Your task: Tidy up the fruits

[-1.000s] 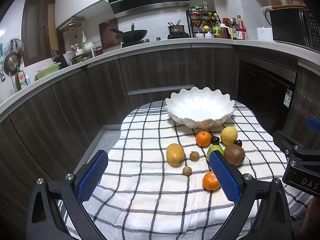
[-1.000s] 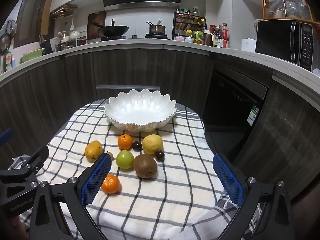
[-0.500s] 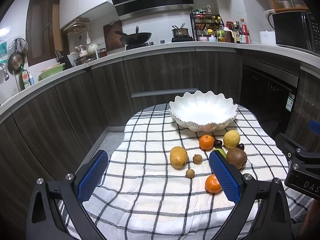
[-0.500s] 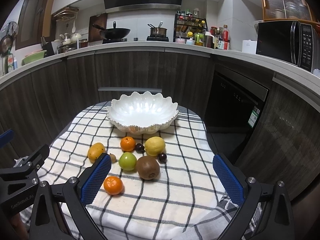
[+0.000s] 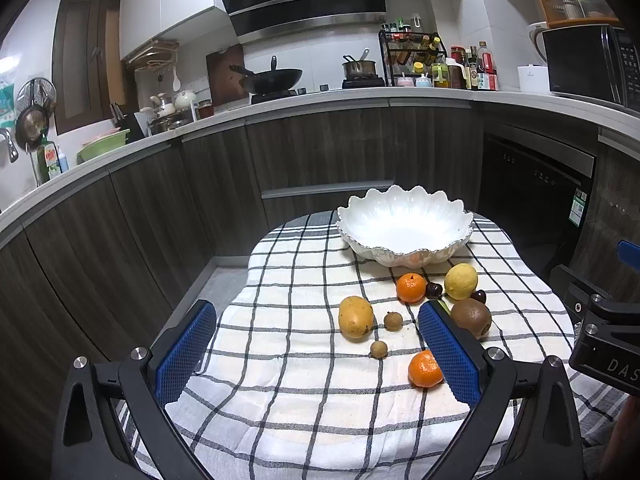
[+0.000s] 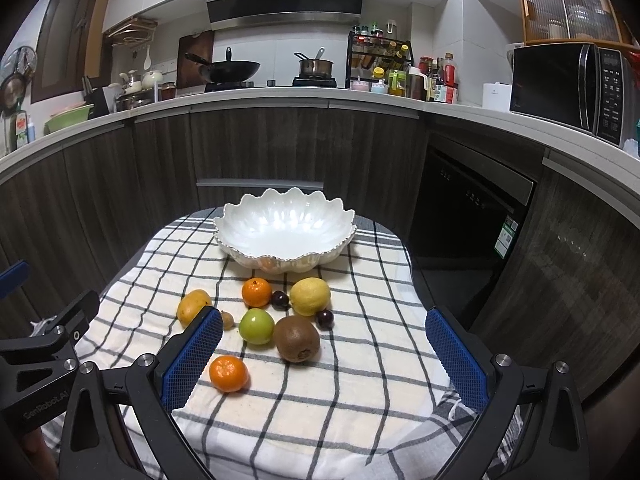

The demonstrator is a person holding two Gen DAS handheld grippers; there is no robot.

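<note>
Checked cloth [image 6: 320, 400], both claws agape, green fruit [image 6: 256, 325] plain only from right wrist

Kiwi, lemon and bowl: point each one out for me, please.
kiwi [image 6: 297, 338], right wrist view, middle of its brown skin.
lemon [image 6: 309, 296], right wrist view, centre of its yellow side.
bowl [image 6: 256, 258], right wrist view, outer wall below the scalloped rim.

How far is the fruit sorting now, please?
Nothing looks done: the bowl is empty. Nothing is in hand; the left gripper and right gripper hover with jaws open. All fruit is left on the cloth, among it the kiwi, lemon, green apple and near orange.
</note>
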